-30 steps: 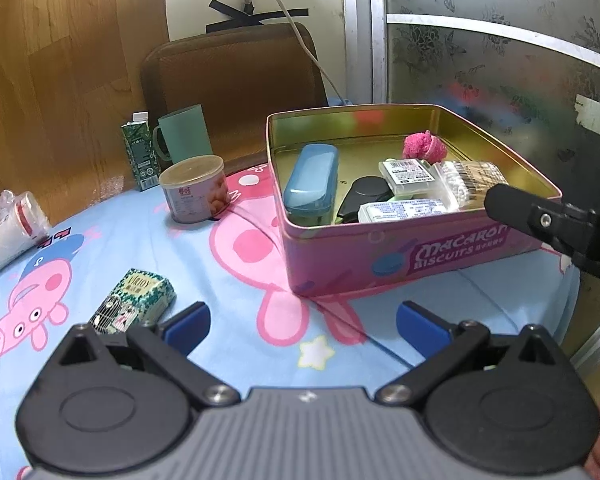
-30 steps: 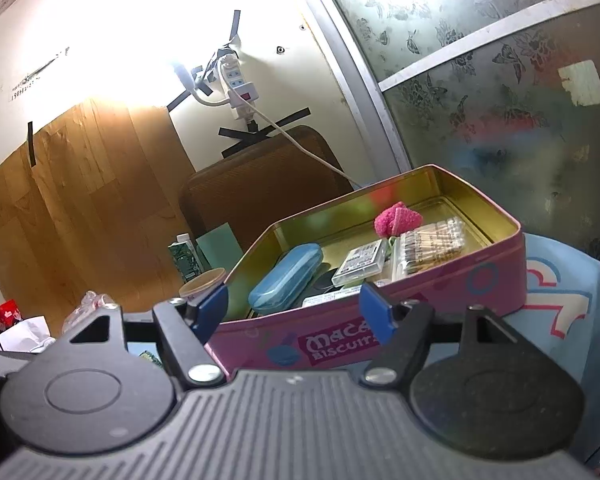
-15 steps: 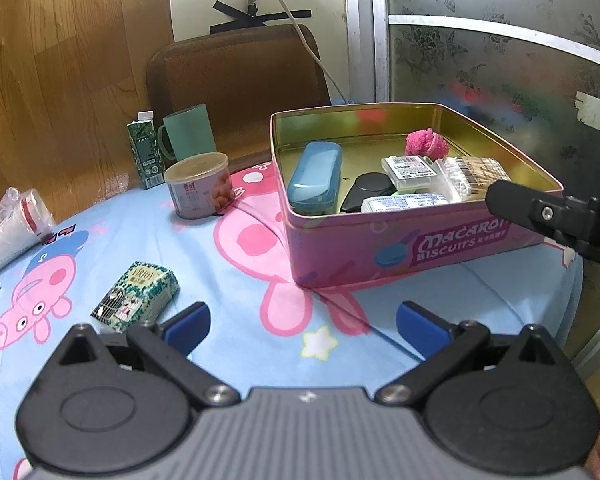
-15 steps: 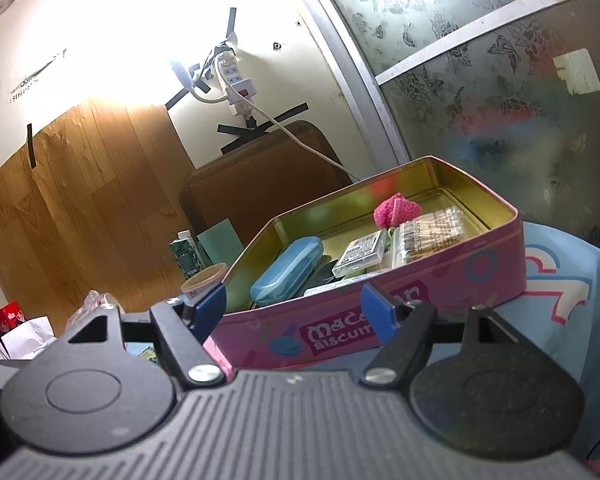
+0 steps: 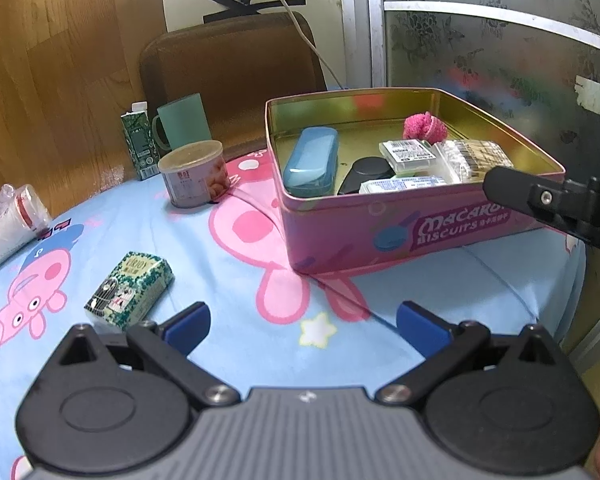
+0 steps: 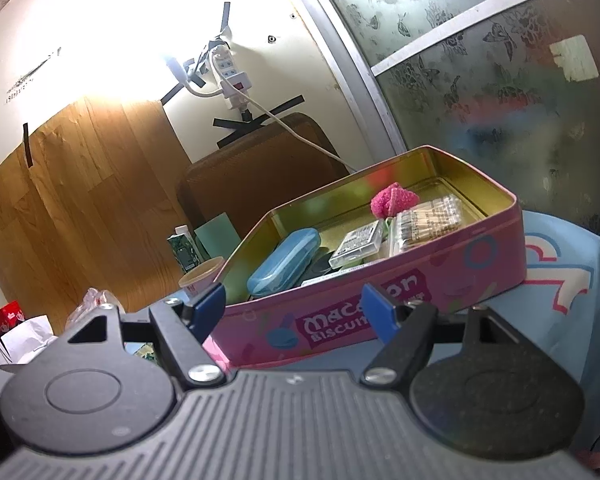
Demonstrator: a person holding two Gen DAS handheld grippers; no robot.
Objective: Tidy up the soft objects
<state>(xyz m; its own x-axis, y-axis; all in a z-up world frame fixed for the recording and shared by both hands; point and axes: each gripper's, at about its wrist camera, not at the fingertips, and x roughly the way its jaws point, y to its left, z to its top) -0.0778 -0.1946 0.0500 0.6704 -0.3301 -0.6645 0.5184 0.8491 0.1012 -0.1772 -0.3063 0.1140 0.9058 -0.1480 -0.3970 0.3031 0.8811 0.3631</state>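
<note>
A pink biscuit tin [image 5: 364, 232] stands open on the cartoon tablecloth. In it lie a fuzzy pink soft thing [image 5: 424, 128], a blue case [image 5: 312, 164], a black object, white packets and a clear pack of sticks [image 5: 472, 156]. The tin also shows in the right wrist view [image 6: 380, 312], with the pink soft thing [image 6: 394, 202] at its back. My left gripper [image 5: 303, 328] is open and empty over the cloth in front of the tin. My right gripper [image 6: 296, 308] is open and empty, just in front of the tin's near wall; one of its fingers [image 5: 540, 200] shows at the tin's right.
A green patterned packet [image 5: 130, 290] lies on the cloth at the left. A snack can [image 5: 194, 174], a green carton [image 5: 140, 146] and a teal cup [image 5: 182, 122] stand behind it. A wrapped cup [image 5: 10, 224] lies far left. A brown chair back [image 5: 232, 76] is behind the table.
Both grippers have drawn back slightly from the tin, which sits a bit farther away in both views. Both stay open and empty.
</note>
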